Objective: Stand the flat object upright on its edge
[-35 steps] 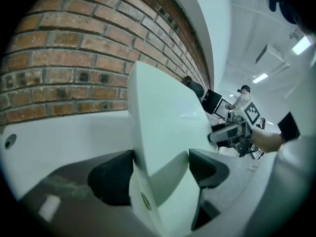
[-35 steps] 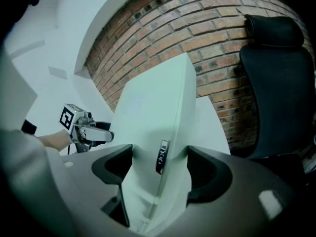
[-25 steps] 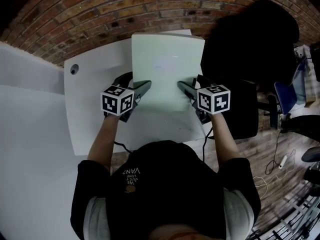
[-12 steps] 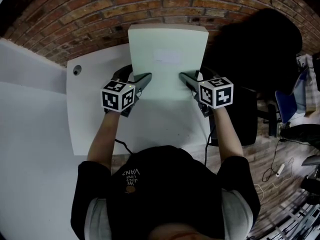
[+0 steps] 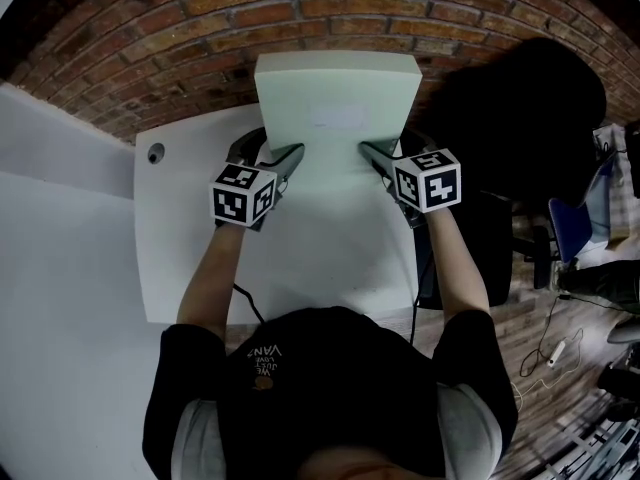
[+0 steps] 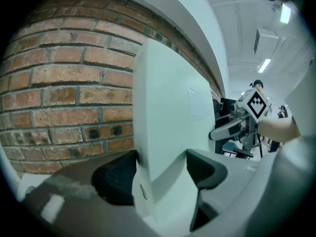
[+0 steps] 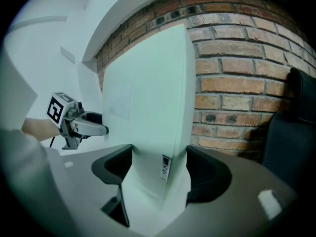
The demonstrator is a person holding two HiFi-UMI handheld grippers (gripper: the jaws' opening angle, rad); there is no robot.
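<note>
The pale flat object [image 5: 336,108] stands close to upright on its lower edge at the far side of the white tabletop [image 5: 300,258], its back to the brick wall [image 5: 200,8], though whether it touches the bricks cannot be told. The left claw [image 6: 160,177] straddles its left side edge with jaws closing wide on the thickness, and the right claw [image 7: 160,174] clamps the right side edge just as wide, both low on the panel. To finish well, I judge the two should keep even pressure and equal height, ease the face to true vertical so the bottom edge sits flat along its whole length, then test balance by loosening one side slightly before letting go. Compared with a second ago, the panel has swung from a shallow lean toward the person to this steep stance and sits nearer the wall, with both claws carried forward along with it.
</note>
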